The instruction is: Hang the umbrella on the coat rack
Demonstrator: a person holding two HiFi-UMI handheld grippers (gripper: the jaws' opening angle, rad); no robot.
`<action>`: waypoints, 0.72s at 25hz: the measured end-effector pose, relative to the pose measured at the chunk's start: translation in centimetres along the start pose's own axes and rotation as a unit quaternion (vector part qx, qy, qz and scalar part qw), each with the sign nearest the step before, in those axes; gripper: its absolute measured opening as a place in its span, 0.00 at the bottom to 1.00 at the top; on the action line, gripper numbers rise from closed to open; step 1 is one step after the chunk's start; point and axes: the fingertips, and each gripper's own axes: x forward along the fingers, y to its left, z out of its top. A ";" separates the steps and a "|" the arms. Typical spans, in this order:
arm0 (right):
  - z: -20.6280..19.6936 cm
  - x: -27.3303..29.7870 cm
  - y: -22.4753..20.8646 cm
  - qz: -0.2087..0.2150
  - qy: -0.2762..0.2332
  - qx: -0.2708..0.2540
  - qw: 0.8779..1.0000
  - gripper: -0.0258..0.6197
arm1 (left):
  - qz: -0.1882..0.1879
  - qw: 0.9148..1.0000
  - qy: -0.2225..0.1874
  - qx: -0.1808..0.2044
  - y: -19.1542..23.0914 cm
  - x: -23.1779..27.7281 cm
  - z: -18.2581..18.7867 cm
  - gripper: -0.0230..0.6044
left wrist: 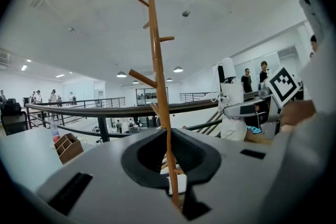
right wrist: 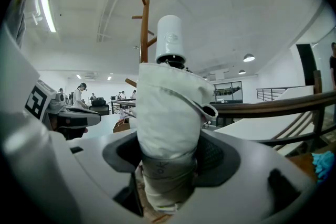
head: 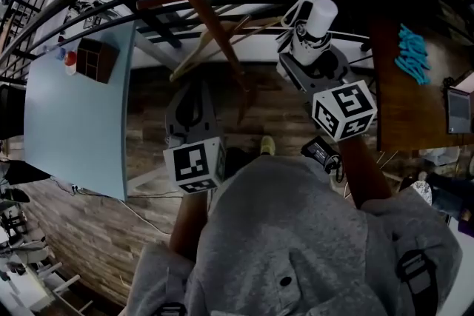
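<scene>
While the right gripper [right wrist: 169,181] clamps the folded umbrella [right wrist: 168,107] upright near the coat rack [left wrist: 157,71], the left gripper [left wrist: 170,168] gapes empty. Umbrella looks light, soft and probably slippery, so best hung by its strap loop [right wrist: 209,111].

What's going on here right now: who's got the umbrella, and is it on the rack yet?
A person works two handheld grippers. The right gripper is shut on the folded white umbrella and holds it upright, handle on top. The left gripper holds nothing; its jaws stand slightly apart, and the wooden rack shows beyond them. The umbrella is not yet on a peg. The rack stands just ahead of both grippers.
</scene>
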 end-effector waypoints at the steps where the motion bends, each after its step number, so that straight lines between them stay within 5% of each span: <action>1: -0.1 0.3 -0.1 0.001 0.002 0.000 1.000 0.47 | 0.003 1.000 0.000 0.000 0.2 0.0 0.0 0.09; 18: -4.4 6.5 -0.3 0.014 0.044 -0.030 0.998 0.47 | -0.002 1.000 0.017 0.001 3.4 2.1 -1.5 0.09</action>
